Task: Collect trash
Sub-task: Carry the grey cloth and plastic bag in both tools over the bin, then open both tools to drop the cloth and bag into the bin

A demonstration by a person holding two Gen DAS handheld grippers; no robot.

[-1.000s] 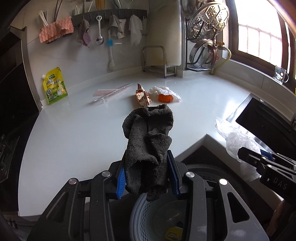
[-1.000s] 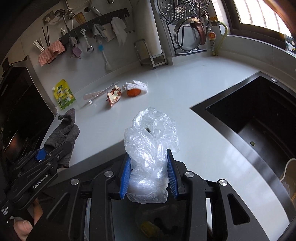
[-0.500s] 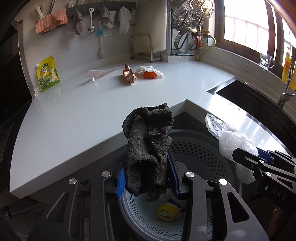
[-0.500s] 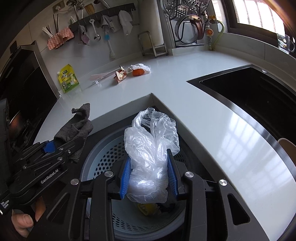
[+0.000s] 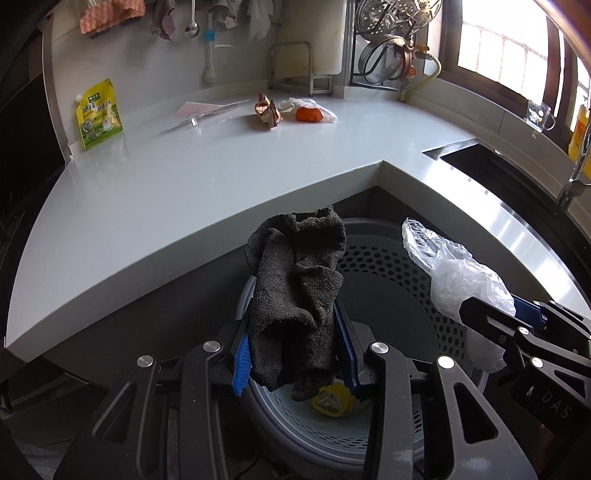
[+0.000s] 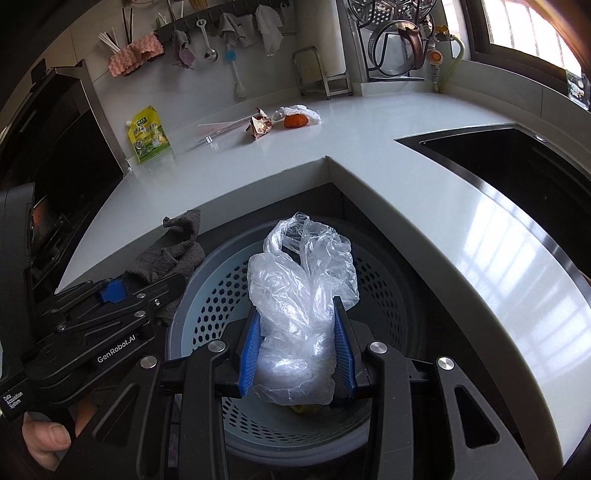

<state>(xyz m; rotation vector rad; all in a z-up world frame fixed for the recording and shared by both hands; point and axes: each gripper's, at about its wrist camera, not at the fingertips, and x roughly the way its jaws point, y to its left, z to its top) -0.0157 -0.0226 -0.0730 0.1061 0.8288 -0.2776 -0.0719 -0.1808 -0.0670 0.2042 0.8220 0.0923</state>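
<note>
White tabletop (image 5: pixel 155 192), L-shaped, glossy. Dark sink (image 6: pixel 517 162) set into its right run. Yellow-green pouch (image 5: pixel 98 114) leaning upright at the back left wall. Wall rail above with pink cloth (image 6: pixel 135 55), grey rag (image 6: pixel 183 51), metal spoon (image 6: pixel 207 40), blue-collared brush (image 6: pixel 234 70), white cloth (image 6: pixel 269 24), all hanging. Metal stand (image 5: pixel 295 66) near the back corner, against a white board (image 5: pixel 332 33). Wire rack (image 6: pixel 399 40) to its right, holding steamer plate (image 5: pixel 399 11) and pot lid. Window (image 5: pixel 495 51) at far right; clear cup (image 5: pixel 537 115) on the sill.
</note>
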